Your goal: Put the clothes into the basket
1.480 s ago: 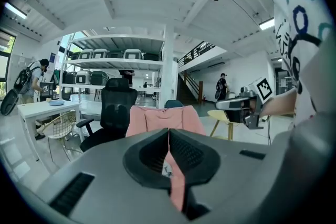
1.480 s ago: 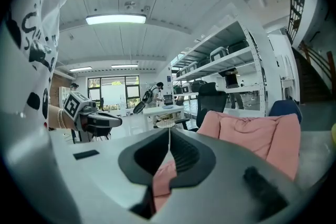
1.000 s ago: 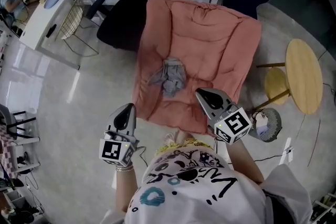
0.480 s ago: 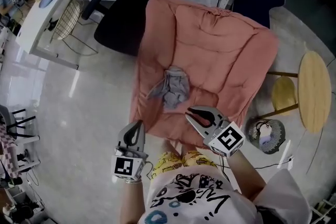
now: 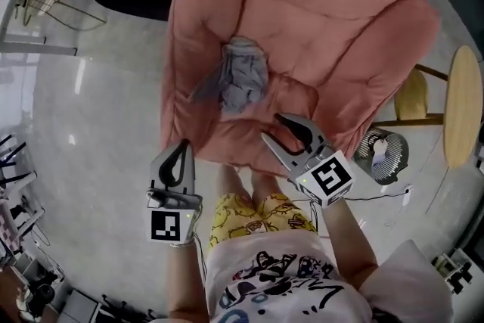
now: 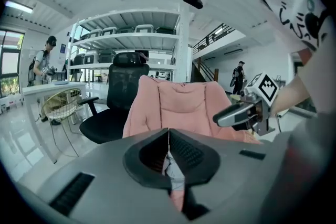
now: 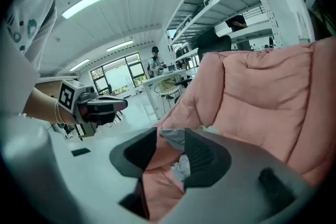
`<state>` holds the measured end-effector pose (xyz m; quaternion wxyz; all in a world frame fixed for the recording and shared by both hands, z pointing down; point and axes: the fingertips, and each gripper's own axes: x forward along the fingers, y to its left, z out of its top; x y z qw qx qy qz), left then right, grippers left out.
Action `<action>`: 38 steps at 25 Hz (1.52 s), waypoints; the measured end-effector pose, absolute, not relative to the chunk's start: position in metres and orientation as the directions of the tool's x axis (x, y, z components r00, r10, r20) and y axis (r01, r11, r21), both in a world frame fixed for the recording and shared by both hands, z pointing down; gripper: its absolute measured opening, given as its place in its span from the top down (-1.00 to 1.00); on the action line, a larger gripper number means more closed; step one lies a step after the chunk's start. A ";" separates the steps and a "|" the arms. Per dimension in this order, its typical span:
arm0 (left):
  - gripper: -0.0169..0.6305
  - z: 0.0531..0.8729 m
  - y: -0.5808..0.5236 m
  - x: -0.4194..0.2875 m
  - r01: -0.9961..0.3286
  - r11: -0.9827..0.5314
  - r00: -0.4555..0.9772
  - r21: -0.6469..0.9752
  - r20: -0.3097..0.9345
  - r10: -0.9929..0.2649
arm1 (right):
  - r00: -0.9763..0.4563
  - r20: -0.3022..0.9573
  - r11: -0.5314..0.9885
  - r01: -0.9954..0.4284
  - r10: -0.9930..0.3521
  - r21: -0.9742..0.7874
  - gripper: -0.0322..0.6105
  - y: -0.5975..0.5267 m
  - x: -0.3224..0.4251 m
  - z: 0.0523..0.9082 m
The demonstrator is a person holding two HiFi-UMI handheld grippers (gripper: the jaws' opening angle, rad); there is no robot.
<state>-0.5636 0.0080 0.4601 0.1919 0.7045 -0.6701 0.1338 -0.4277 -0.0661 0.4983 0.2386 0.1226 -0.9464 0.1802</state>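
Head view: crumpled grey garment (image 5: 240, 78) on quilted pink cushion (image 5: 340, 19).

Your white T-shirt (image 5: 281, 285) with black and teal scrawled print, yellow patterned shorts (image 5: 249, 214), thin bracelet (image 7: 56, 112) at your left wrist, grey left gripper (image 5: 182, 144) and right gripper (image 5: 273, 128), dark ribbed jaws, each carrying a black-and-white marker cube (image 5: 168, 225)

A crumpled grey garment (image 5: 242, 79) lies bunched in a loose heap on the seat of the pink padded chair (image 5: 340, 26), left of the seat's middle, with one thin flap trailing out toward the chair's left edge. A round dark basket (image 5: 401, 159) stands on the floor just beside the chair's front right corner, with something pale inside.
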 end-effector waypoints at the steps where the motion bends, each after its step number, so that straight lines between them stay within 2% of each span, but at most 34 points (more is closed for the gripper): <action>1: 0.90 0.466 0.009 -0.566 -0.997 -0.031 0.060 0.071 0.455 -0.889 | -0.846 0.510 0.897 -0.335 -0.152 -0.287 0.41 -0.066 -0.426 0.508; 3: 0.90 0.480 0.007 -0.570 -0.998 -0.035 0.052 0.045 0.466 -0.883 | -0.834 0.524 0.889 -0.361 -0.172 -0.283 0.37 -0.069 -0.424 0.526; 8: 0.90 0.512 0.001 -0.568 -0.992 -0.033 0.086 0.120 0.469 -0.879 | -0.833 0.531 0.893 -0.349 -0.157 -0.284 0.31 -0.070 -0.430 0.563; 12: 0.90 0.537 -0.006 -0.564 -0.992 -0.045 0.097 0.118 0.482 -0.871 | -0.835 0.529 0.890 -0.349 -0.153 -0.294 0.25 -0.076 -0.441 0.588; 21: 0.89 0.559 -0.024 -0.569 -0.988 -0.025 0.101 0.156 0.504 -0.858 | -0.776 0.591 0.821 -0.474 -0.219 -0.318 0.07 -0.100 -0.452 0.650; 26: 0.90 0.559 -0.038 -0.571 -0.980 -0.067 0.153 0.186 0.501 -0.852 | -0.708 0.687 0.832 -0.472 -0.161 -0.291 0.07 -0.110 -0.465 0.712; 31: 0.90 0.559 -0.045 -0.578 -0.974 -0.081 0.178 0.211 0.497 -0.849 | -0.705 0.699 0.800 -0.484 -0.117 -0.354 0.07 -0.120 -0.487 0.743; 38: 0.90 0.555 -0.047 -0.590 -0.976 -0.092 0.182 0.199 0.499 -0.847 | -0.647 0.748 0.820 -0.505 -0.152 -0.270 0.07 -0.123 -0.499 0.770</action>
